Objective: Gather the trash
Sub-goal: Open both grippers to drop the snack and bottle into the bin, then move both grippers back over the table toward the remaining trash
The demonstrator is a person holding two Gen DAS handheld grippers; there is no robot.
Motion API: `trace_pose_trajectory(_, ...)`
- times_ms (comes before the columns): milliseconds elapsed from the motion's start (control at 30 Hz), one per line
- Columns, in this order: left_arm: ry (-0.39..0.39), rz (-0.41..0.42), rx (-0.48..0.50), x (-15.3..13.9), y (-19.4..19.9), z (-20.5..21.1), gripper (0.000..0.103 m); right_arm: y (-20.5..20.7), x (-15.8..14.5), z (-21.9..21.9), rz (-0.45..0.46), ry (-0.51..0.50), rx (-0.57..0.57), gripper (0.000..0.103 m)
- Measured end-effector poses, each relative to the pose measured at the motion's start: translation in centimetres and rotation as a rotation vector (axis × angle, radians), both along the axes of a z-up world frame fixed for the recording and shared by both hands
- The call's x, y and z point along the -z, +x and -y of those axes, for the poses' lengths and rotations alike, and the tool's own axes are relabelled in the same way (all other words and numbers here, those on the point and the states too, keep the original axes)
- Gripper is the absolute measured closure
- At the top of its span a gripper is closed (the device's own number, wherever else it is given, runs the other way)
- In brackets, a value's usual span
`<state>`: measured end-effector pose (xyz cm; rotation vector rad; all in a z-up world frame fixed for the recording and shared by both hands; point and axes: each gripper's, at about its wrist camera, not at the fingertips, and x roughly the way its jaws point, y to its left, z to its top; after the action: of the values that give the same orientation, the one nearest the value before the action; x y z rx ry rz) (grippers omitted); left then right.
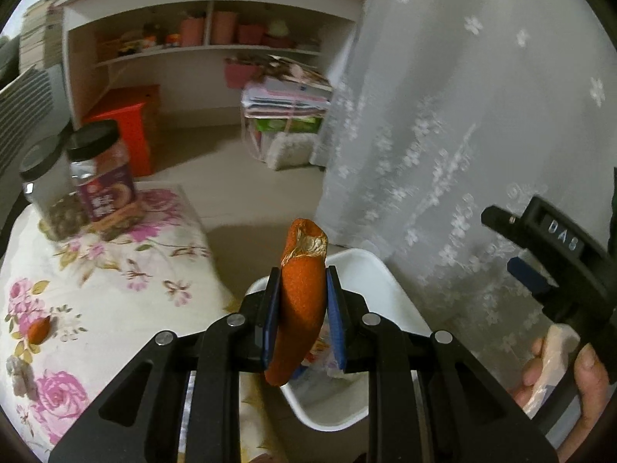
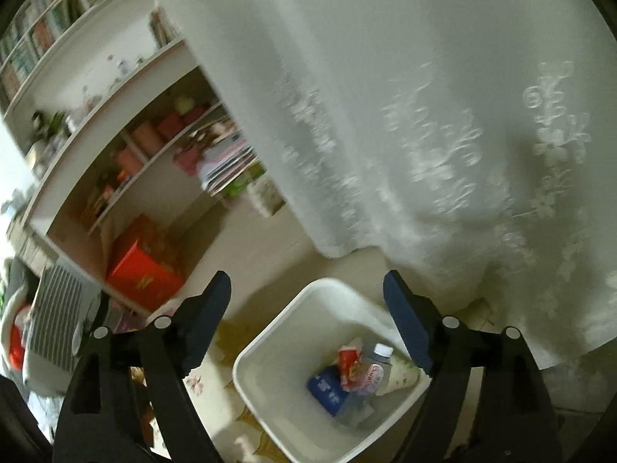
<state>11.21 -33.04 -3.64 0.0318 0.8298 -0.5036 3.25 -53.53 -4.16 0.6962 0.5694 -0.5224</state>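
Observation:
My left gripper [image 1: 303, 273] is shut on a piece of orange peel [image 1: 300, 308], which stands upright between the blue pads, over the near rim of a white bin [image 1: 370, 266]. In the right wrist view, my right gripper [image 2: 306, 283] is open and empty above the same bin [image 2: 270, 332]. Inside the bin lie a plastic bottle [image 2: 376, 366], a blue pack [image 2: 326, 387], a red wrapper [image 2: 349, 362] and a floral paper cup [image 2: 401, 376]. The right gripper's body [image 1: 547, 247] shows at the right of the left wrist view, held by a hand [image 1: 582, 378].
A second peel piece [image 1: 38, 330] lies on the floral tablecloth [image 1: 115, 301] at the left. Two black-lidded jars [image 1: 104, 177] stand at its far edge. A lace curtain [image 1: 462, 115] hangs right behind the bin. A shelf unit [image 1: 208, 50] and red box [image 1: 127, 127] stand beyond.

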Motion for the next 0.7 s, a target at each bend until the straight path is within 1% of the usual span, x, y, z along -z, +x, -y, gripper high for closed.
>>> trace_pose_trajectory(167, 0.017, -0.006, 0.053, 0.6, -0.4, 3.1, 0.08, -1.6, 0.2, 2.2, 0.006, 0.011, 0.064, 0.021)
trace_pose_trajectory(367, 0.037, -0.03, 0.107, 1.5, -0.6, 5.7, 0.078, -2.7, 0.1, 3.4, 0.017, 0.021, 0.113, 0.017)
trace_pose_trajectory(500, 0.036, -0.03, 0.108, 1.7, -0.8, 5.7, 0.07, -3.0, 0.0, 3.5, 0.022, 0.015, 0.121, 0.015)
trace_pose_trajectory(533, 0.036, -0.029, 0.105, 1.7, -0.8, 5.8, 0.064, -3.0, -0.1, 3.3, 0.02, 0.006, 0.119, 0.015)
trace_pose_trajectory(600, 0.028, -0.024, 0.089, 1.5, -0.8, 5.1, 0.057, -2.8, -0.5, 2.7, 0.017, -0.018, 0.113, 0.013)
trace_pose_trajectory(700, 0.028, 0.005, 0.044, 0.9, -0.8, 3.5, 0.057, -2.4, -1.0, 1.6, 0.011, -0.062, 0.1, 0.012)
